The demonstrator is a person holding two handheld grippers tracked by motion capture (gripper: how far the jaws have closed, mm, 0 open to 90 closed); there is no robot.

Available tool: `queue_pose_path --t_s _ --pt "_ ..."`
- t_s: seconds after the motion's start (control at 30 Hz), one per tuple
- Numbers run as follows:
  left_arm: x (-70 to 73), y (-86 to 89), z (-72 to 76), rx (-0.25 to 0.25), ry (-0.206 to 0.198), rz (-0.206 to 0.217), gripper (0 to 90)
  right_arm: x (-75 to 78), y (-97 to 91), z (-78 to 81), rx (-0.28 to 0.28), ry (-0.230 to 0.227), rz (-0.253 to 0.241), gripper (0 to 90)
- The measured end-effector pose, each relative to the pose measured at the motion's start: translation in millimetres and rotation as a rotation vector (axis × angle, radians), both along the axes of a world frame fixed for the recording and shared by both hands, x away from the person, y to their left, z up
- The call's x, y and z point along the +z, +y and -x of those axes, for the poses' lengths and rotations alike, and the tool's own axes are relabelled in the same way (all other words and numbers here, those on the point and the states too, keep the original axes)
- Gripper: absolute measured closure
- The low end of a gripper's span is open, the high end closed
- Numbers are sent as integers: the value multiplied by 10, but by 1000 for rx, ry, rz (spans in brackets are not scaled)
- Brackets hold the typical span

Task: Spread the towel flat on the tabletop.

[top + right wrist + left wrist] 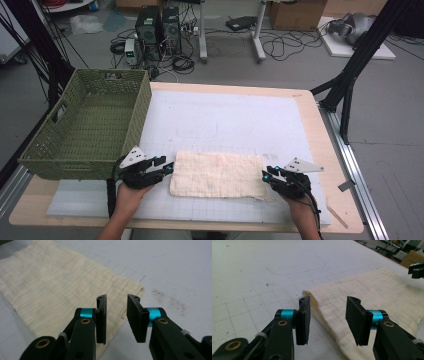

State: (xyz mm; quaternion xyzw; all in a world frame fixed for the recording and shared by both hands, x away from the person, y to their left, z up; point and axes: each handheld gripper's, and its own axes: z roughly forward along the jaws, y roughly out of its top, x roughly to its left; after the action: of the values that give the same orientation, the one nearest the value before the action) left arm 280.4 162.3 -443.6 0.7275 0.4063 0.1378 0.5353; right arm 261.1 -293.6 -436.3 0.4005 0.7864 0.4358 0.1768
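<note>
Black jaws of the left gripper point(327, 320) stand parted to a middling gap, the folded cream towel's point(372, 302) near short edge lying between and just under them, with neither pad pressing on it. At the towel's opposite short end, the right gripper point(116, 317) holds its jaws at a narrower gap, nothing clamped, the cloth's corner just ahead of and below its tips. Seen from the high view, the towel point(217, 173) lies flat on the white gridded mat point(225, 120), stretched between the left gripper point(167, 167) and the right gripper point(267, 175), while a green woven basket point(85, 125) sits beyond the left one. Both hands appear to have let the cloth go after a fold. To do the next fold well, each gripper should probably bite all layers at matching corners, lift together, and keep the edges aligned so the stack stays square; a shallow bite risks catching only the top layer.
</note>
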Motion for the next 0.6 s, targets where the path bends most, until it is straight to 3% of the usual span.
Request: queue_pose_path --t_s 0.17,0.2,0.23,0.4,0.5,0.6 --pt "-12 -33 -3 -9 4 -17 558 -61 78 -33 14 95 5 714" --pt "-13 -38 -4 -10 5 -16 559 -57 88 -24 18 93 26 727" --pt "-15 -37 -7 -10 5 -17 560 -45 113 -4 18 90 83 732" --pt "-22 -39 -15 -4 7 -17 561 -80 156 -8 48 118 96 856" --pt "-24 -38 -16 -5 7 -25 565 -53 154 4 60 92 91 871" --pt "-33 -44 -21 -1 11 -29 569 39 114 38 35 26 53 871"
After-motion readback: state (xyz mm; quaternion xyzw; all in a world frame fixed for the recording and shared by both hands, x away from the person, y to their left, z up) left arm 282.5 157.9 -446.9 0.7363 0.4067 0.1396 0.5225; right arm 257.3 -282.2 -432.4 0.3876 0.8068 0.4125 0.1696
